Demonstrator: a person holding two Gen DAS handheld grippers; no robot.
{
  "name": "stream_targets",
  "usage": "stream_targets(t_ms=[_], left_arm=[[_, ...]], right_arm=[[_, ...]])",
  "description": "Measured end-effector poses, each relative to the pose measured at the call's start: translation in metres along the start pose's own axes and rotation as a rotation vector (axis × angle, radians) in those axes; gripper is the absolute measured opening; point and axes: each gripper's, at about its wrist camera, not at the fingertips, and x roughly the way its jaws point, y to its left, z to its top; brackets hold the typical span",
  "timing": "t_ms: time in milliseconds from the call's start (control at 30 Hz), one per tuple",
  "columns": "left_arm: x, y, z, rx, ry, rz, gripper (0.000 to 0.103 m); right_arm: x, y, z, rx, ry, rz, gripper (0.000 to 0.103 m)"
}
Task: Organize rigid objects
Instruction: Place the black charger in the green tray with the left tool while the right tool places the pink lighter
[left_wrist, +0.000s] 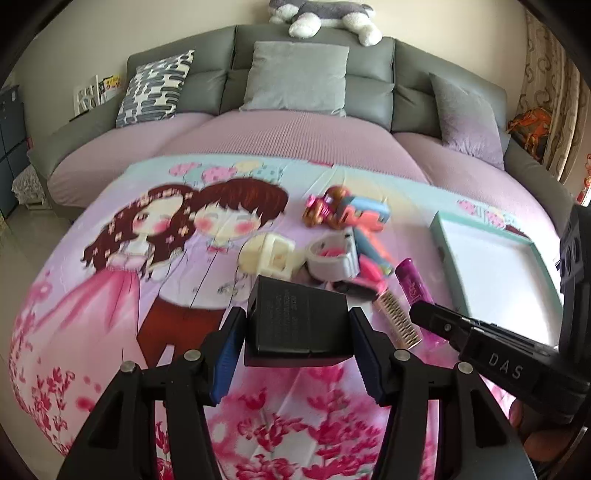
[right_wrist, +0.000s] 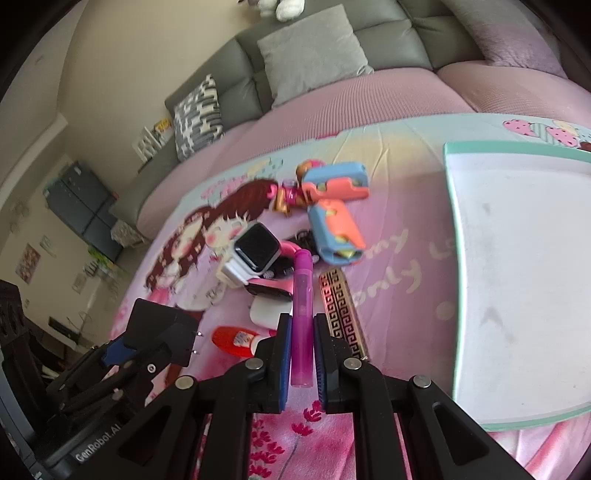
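My left gripper (left_wrist: 297, 334) is shut on a black plug adapter (left_wrist: 297, 323) and holds it above the printed bedsheet; it also shows in the right wrist view (right_wrist: 159, 332). My right gripper (right_wrist: 301, 352) is shut on a purple tube (right_wrist: 303, 317), which also shows in the left wrist view (left_wrist: 412, 282). A pile lies ahead: a blue and orange toy gun (right_wrist: 332, 210), a small doll (right_wrist: 288, 195), a white smartwatch (right_wrist: 255, 254), a gold patterned comb (right_wrist: 341, 314), a red item (right_wrist: 234, 341). A white tray with a teal rim (right_wrist: 448, 206) lies to the right.
A grey sofa with a grey cushion (left_wrist: 295, 79) and a patterned cushion (left_wrist: 157, 86) stands behind. A plush dog (left_wrist: 321, 16) lies on the sofa back. A cream plastic piece (left_wrist: 267, 254) sits in the pile. A dark cabinet (right_wrist: 83, 201) stands at the left.
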Motion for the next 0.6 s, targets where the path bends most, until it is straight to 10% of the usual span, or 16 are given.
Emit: stream_targets(t_ms=[167,600], left_arm=[[-0.011,-0.033,0.029,0.064,-0.038,-0.036,0.058],[0.025,-0.162,0.085,0.151,-0.024,-0.241,0.058]], right_arm=[[-0.035,-0.014,0.014,0.004,-0.091,-0.05,0.012],[-0.091,-0.114,0.042,0.096,-0.194,-0.495,0.012]])
